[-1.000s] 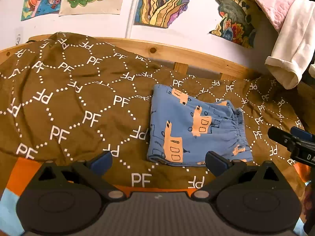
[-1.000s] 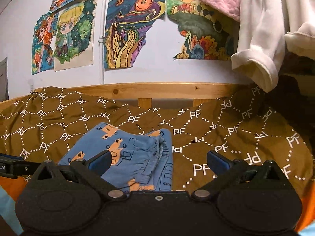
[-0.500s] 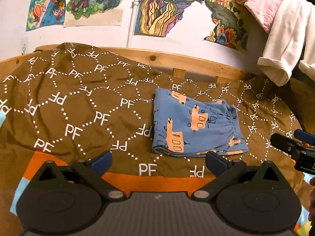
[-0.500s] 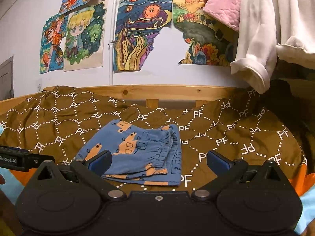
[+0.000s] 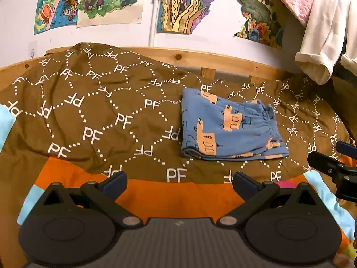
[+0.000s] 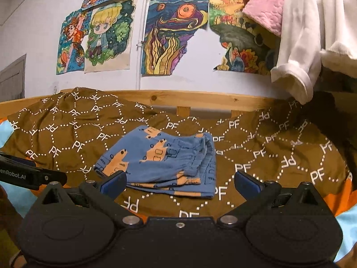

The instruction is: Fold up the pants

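Observation:
Blue pants [image 5: 229,127] with orange vehicle prints lie folded into a compact rectangle on the brown "PF" blanket [image 5: 93,116], elastic waistband toward the right. My left gripper [image 5: 179,182] is open and empty, held back over the orange border, short of the pants. My right gripper [image 6: 178,182] is also open and empty, its left fingertip [image 6: 112,182] overlapping the near corner of the pants [image 6: 160,158] in the picture. The right gripper shows at the right edge of the left wrist view [image 5: 334,165].
A wooden bed rail [image 5: 223,61] runs behind the blanket, with drawings [image 6: 169,38] on the wall above. White and pink garments [image 6: 308,33] hang at the upper right. An orange and light blue cover [image 5: 178,196] lies at the near edge.
Both grippers have pulled back from the folded pants, which now sit farther away and smaller. More of the orange border shows in front. The pants have not moved.

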